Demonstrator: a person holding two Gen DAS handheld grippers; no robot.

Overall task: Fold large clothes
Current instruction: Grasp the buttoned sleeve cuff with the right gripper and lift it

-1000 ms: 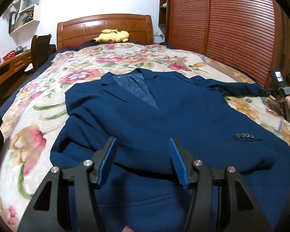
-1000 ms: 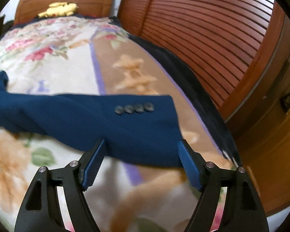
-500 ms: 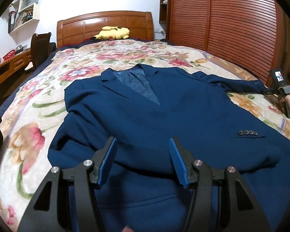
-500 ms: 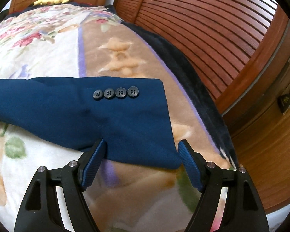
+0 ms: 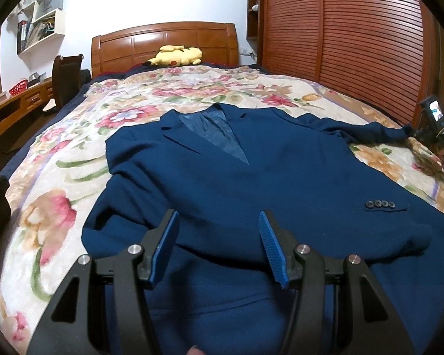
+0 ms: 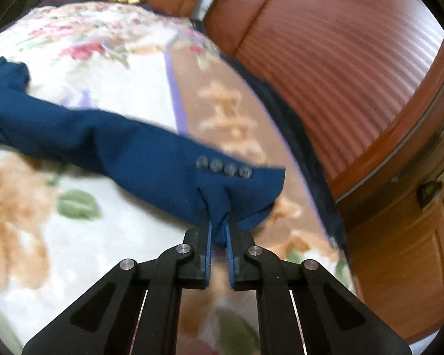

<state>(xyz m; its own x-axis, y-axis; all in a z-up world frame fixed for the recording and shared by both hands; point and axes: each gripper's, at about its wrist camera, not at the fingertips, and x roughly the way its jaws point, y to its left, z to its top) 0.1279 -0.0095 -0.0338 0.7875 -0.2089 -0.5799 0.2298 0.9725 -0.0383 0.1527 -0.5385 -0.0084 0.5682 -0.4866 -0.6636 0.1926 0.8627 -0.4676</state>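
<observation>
Navy-blue wool-like cloth is filling most of the left wrist view: a suit jacket is lying front-up on a bed covered by a floral blanket, its collar toward the wooden headboard, where a yellow plush toy is resting. The left gripper is hovering over the jacket's lower part with its jaws standing apart and nothing between the blue pads. One sleeve is stretching out toward the bed's edge beside the slatted wooden wardrobe doors. The right gripper has just been closing, and its jaws are now pinching the cuff end of that sleeve, just below a row of four dark buttons, with the cloth bunching up between the pads. The right wrist view is blurring with motion.
</observation>
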